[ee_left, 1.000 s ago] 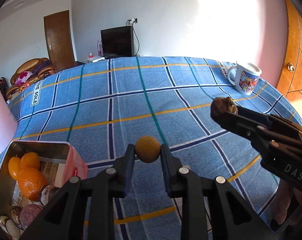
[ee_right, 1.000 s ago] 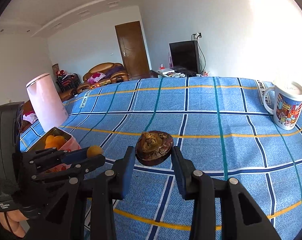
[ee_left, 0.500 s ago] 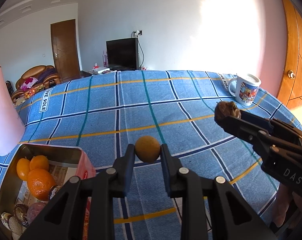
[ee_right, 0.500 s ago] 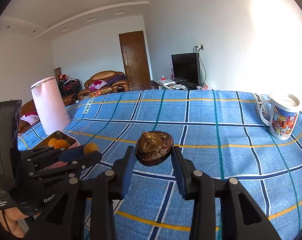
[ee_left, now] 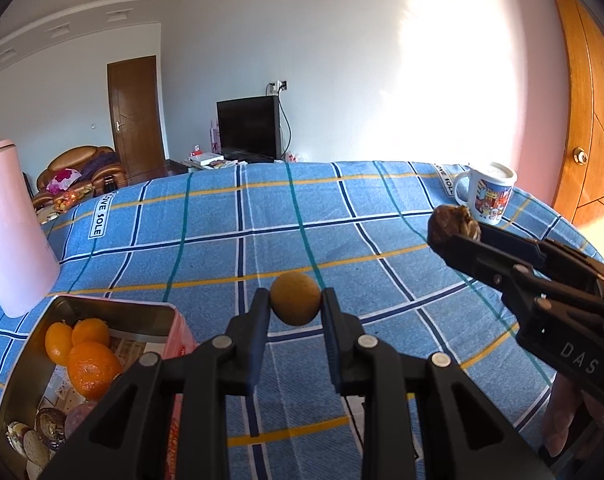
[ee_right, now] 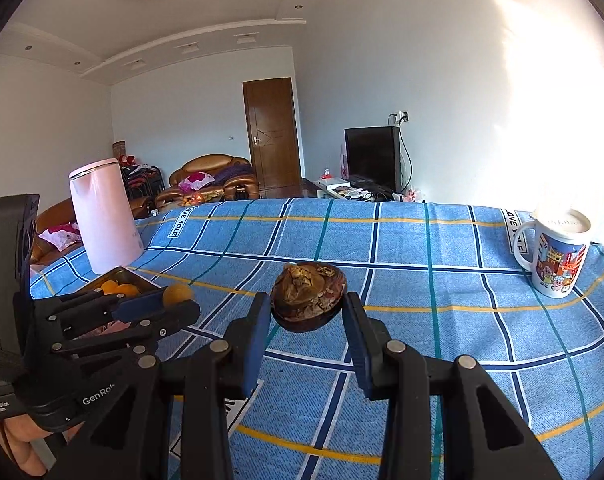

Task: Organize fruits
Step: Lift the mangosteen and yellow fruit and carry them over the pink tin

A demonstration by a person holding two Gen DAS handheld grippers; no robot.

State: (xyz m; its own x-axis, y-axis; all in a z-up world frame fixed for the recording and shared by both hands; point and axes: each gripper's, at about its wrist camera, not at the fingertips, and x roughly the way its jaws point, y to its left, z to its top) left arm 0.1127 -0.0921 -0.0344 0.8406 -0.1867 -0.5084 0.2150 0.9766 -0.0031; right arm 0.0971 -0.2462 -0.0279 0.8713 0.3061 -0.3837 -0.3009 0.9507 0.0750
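Observation:
My left gripper (ee_left: 296, 300) is shut on a small round tan fruit (ee_left: 296, 299), held above the blue checked tablecloth (ee_left: 341, 240); it also shows in the right wrist view (ee_right: 177, 295). My right gripper (ee_right: 307, 306) is shut on a dark brown wrinkled fruit (ee_right: 309, 297), which also shows in the left wrist view (ee_left: 453, 222). A pink metal tin (ee_left: 114, 308) at the lower left holds several oranges (ee_left: 88, 368) and dark fruits (ee_left: 50, 424). The tin also shows in the right wrist view (ee_right: 122, 274).
A tall pink kettle (ee_left: 12, 232) stands behind the tin at the left. A printed mug (ee_left: 485, 198) stands at the far right of the table; it also shows in the right wrist view (ee_right: 557, 252). A wooden door (ee_left: 581, 120) is to the right.
Both grippers have risen and tilted up, each still holding its fruit. More of the room, the kettle and the tin's far side has come into view.

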